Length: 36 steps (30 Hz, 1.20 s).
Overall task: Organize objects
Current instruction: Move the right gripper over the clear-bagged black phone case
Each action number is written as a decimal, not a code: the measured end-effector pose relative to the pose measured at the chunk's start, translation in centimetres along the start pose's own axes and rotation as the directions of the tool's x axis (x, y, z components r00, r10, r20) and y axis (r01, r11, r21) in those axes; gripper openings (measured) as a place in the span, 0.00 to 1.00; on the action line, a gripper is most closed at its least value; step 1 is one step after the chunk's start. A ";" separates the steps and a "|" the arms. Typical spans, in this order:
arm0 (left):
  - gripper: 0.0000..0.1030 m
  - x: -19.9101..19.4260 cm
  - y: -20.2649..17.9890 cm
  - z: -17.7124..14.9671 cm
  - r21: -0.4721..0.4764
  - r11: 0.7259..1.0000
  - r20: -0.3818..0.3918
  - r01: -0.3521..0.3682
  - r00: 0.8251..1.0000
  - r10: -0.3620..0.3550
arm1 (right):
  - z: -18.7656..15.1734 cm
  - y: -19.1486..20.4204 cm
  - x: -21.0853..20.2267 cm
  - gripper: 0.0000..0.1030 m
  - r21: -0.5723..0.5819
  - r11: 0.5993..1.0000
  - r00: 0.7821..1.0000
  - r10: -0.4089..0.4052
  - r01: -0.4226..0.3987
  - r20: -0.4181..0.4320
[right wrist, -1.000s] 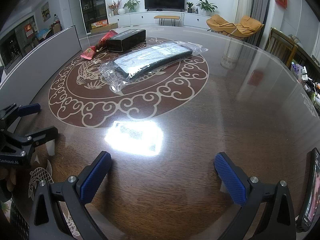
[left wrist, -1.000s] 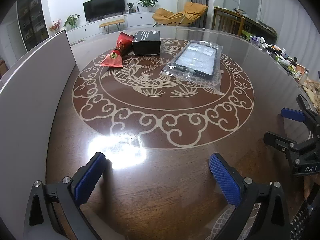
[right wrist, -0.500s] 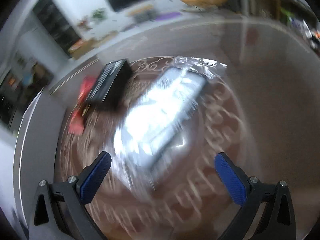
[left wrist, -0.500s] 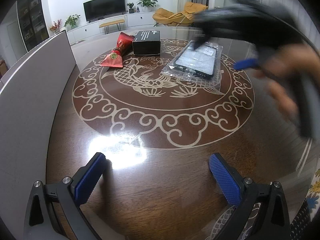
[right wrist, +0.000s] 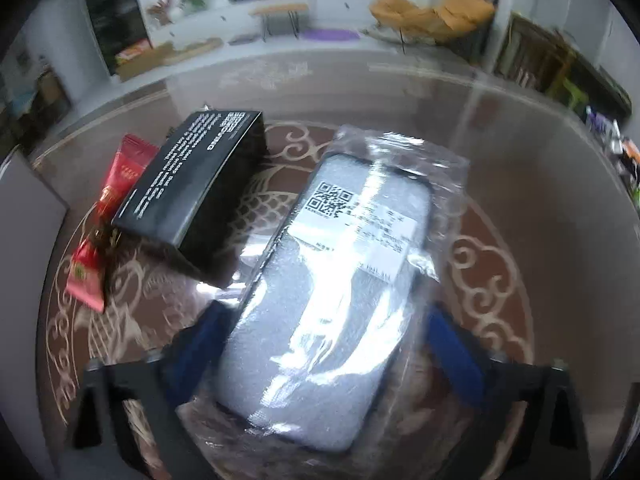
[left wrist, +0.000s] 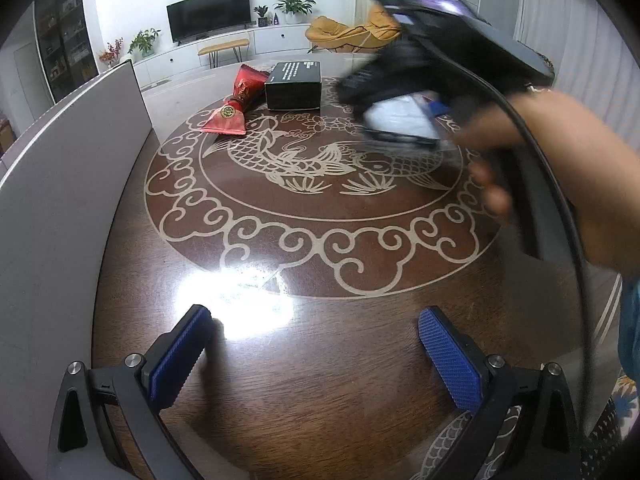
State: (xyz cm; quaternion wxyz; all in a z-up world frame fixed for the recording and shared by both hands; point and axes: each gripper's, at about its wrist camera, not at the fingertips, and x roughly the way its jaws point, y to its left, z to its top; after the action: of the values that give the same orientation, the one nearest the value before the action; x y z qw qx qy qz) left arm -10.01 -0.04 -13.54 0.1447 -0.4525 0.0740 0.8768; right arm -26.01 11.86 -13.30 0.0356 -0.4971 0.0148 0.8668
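A flat grey item in a clear plastic bag (right wrist: 340,280) lies on the patterned table, with a QR label on top. My right gripper (right wrist: 332,344) is open, its blue fingers on either side of the bag's near end. A black box (right wrist: 196,196) and a red packet (right wrist: 108,216) lie left of the bag. In the left wrist view the right gripper's body and the hand holding it cover most of the bag (left wrist: 400,120); the black box (left wrist: 294,84) and red packet (left wrist: 236,104) lie at the far side. My left gripper (left wrist: 316,356) is open and empty near the table's front.
A grey panel (left wrist: 68,168) stands along the table's left side. The round dark table (left wrist: 320,360) has a fish and cloud pattern. Clutter sits at the far right edge (right wrist: 616,144). Chairs and a TV unit stand beyond the table.
My right gripper has swept forward from the table's front edge to the bagged item and now straddles its near end. The left gripper has not moved.
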 end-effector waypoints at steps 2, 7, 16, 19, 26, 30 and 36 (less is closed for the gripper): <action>1.00 0.0 0.0 0.0 0.000 1.000 0.000 0.000 1.000 0.000 | -1.4 -1.1 -0.9 0.78 -0.026 1.000 1.000 0.017 -0.017 0.015; 1.00 0.0 0.0 0.0 0.000 1.000 0.000 0.000 1.000 0.000 | -6.9 -5.6 -4.2 0.78 -0.107 0.993 0.996 0.061 -0.054 0.066; 1.00 0.1 0.0 0.0 0.000 1.000 0.000 0.000 1.000 0.000 | -11.9 -10.3 -6.0 1.00 -0.100 0.993 0.994 0.069 -0.060 0.082; 1.00 0.0 0.0 0.0 0.001 1.000 0.000 0.000 1.000 0.000 | -10.9 -10.3 -5.2 1.00 -0.102 0.993 0.994 0.070 -0.062 0.083; 1.00 0.1 0.0 0.0 0.001 1.000 0.000 0.000 1.000 0.000 | -11.0 -10.0 -4.8 1.00 -0.100 0.993 0.994 0.067 -0.058 0.088; 1.00 0.1 0.1 0.0 0.001 1.000 0.000 0.000 1.000 0.000 | -11.0 -9.9 -4.8 1.00 -0.100 0.993 0.994 0.066 -0.057 0.088; 1.00 0.1 0.1 0.0 0.001 1.000 0.000 0.000 1.000 0.000 | -11.0 -9.8 -5.0 1.00 -0.112 0.993 0.994 0.047 -0.035 0.099</action>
State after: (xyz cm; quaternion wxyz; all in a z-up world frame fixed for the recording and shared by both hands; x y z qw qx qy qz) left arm -10.08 -0.09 -13.58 0.1452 -0.4524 0.0745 0.8768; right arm -13.22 20.73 -14.46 -0.0090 -0.4533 -0.0245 0.8910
